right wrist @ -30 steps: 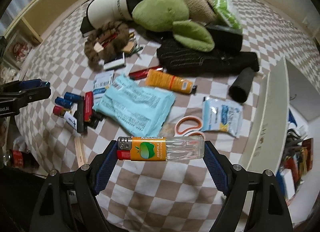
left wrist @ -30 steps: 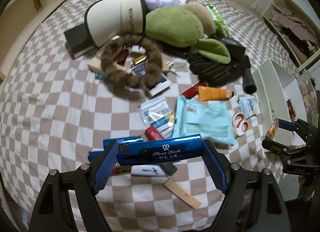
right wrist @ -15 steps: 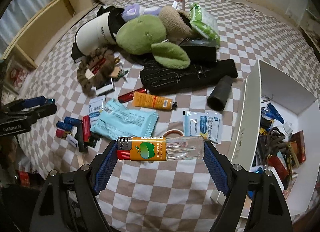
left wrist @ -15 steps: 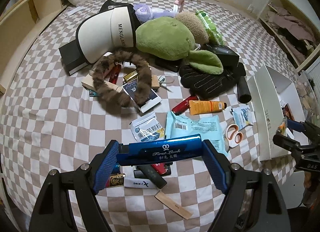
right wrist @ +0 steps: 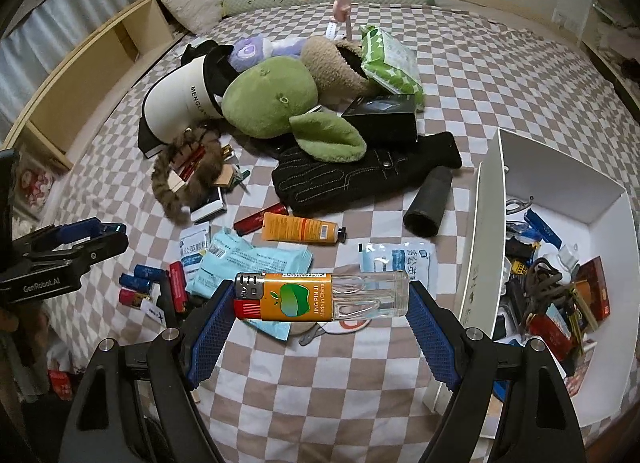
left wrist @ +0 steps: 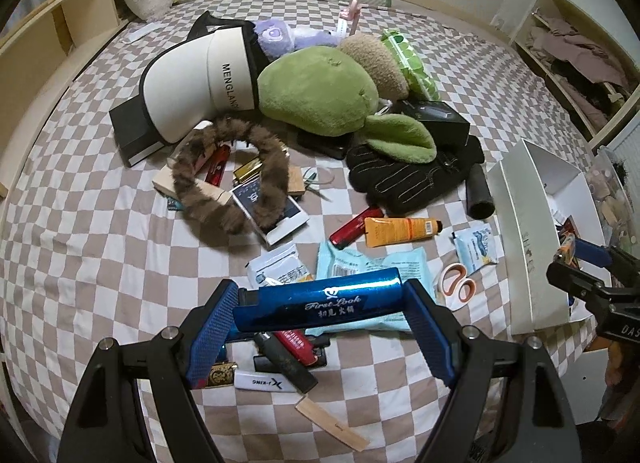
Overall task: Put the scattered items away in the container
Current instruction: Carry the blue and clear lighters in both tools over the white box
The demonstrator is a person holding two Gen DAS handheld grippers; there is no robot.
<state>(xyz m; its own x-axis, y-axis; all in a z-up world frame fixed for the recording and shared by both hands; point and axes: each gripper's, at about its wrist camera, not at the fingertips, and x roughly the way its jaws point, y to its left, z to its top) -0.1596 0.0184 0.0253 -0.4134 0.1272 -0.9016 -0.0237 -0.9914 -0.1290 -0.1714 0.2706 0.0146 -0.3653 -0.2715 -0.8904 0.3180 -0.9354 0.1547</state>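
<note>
The white container is sitting at the right edge of the checked bed, open side up and already holding a jumble of small things. It is lying to the right of both claws, and the right claw is hanging much nearer to it, just beside its long near wall; the left claw is hovering well to the left, over a cluster of lighters.

Each claw is clamping a lighter end to end, so the long axis is running crosswise between the jaws. The right one is gripping an orange lighter with a green apple label, clear body pointing toward the container. The left one is gripping a glossy blue lighter with silver script. Judging by this, a short carry rightward over the wall is what the right claw needs.
</note>
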